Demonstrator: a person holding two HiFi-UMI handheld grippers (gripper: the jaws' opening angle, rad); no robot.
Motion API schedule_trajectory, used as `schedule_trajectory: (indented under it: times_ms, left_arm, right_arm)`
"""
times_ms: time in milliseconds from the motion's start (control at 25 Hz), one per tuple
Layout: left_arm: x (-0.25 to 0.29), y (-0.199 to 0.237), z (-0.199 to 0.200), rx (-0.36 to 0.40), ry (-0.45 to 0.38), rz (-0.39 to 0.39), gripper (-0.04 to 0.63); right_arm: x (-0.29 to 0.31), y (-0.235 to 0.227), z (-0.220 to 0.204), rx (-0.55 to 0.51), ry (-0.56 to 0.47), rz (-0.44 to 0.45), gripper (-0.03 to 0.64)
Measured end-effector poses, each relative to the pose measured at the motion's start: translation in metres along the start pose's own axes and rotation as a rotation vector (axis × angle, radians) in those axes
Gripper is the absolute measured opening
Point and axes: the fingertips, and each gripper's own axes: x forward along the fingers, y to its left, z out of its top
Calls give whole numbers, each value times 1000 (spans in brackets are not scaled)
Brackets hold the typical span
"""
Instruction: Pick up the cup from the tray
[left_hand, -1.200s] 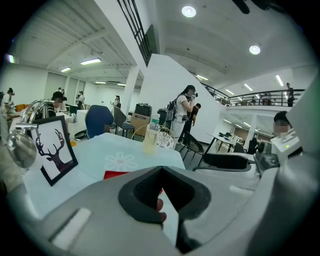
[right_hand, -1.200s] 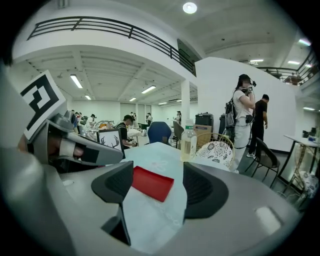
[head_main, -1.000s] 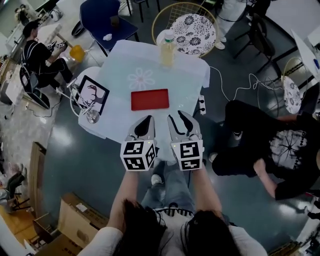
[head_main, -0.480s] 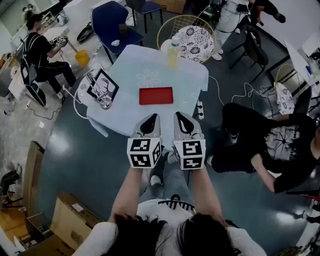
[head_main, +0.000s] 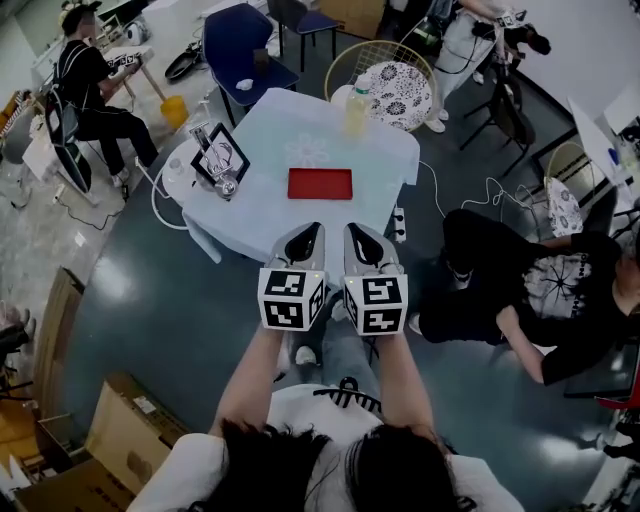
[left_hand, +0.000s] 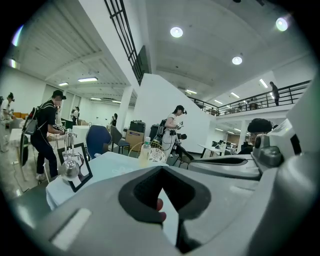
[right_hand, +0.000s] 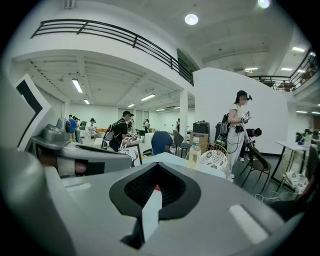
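Left gripper and right gripper are held side by side, almost touching, with their tips at the near edge of the table. Both are clenched: in each gripper view the jaws meet at the tips and nothing is grasped between them; only a bit of red shows through the hollow behind the tips.

Straight ahead of the two grippers, well apart from them, a red tray lies flat on the white cloth. From the head view its surface looks plain red, and I cannot make out a cup on it. The only cup-like thing is a shiny glass, ahead and to the left of the left gripper, just in front of a black frame and off the tray.

Beyond the tray stands a bottle with yellowish liquid; its label is too small to read. Each gripper's cube carries black-and-white square markers, without letters.
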Motion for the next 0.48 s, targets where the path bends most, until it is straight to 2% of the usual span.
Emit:
schedule_trajectory:
  times_ms: [280, 480]
  left_arm:
    - [-13, -9, -4, 7, -6, -2, 0]
    - [-17, -3, -12, -15, 10, 0, 0]
  right_arm:
    - [-10, 6, 0, -15, 5, 6, 20]
    - [-14, 3, -1, -12, 10, -23, 20]
